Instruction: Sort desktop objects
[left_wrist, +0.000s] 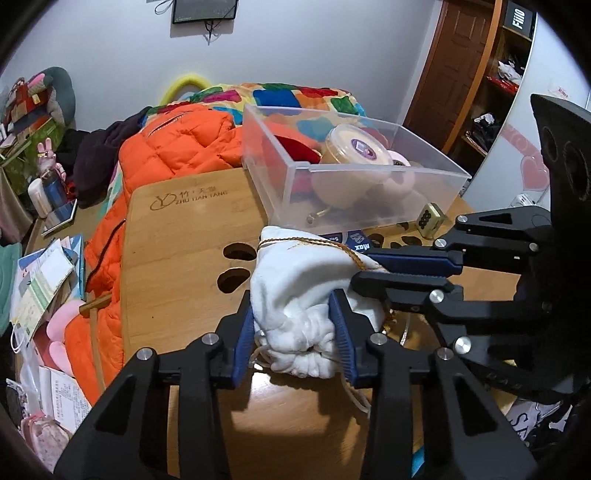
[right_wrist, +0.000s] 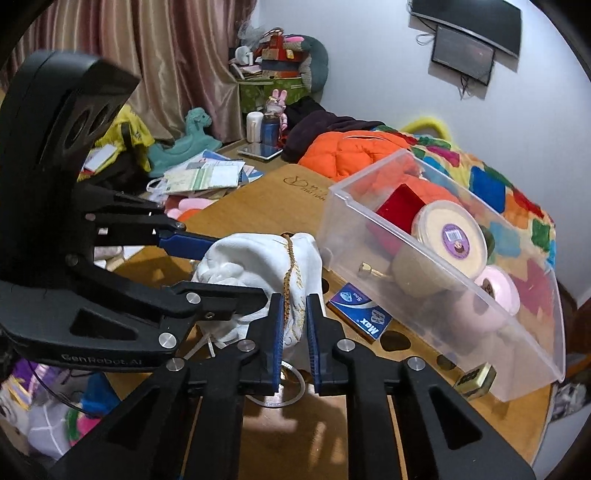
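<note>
both tools are clamped on the white drawstring pouch (left_wrist: 295, 295) just above the table (left_wrist: 184, 258), the left hand-held gripper (left_wrist: 295, 339) pinching its gathered end, the right hand-held gripper (right_wrist: 295, 328) its other side, so the next move is likely lifting it into the clear plastic bin (right_wrist: 369, 236).

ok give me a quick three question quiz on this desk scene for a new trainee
1. True or false: both grippers are shut on the white drawstring pouch.
2. Multiple choice: where does the small blue box marked Max lie? A) inside the bin B) on the wooden board beside the bin C) on the orange jacket
3. Fill in: the round tan container with the purple label sits inside the clear plastic ____.

Key: 1 true: left gripper and right gripper both grip it. 2 B. 3 bin.
</note>
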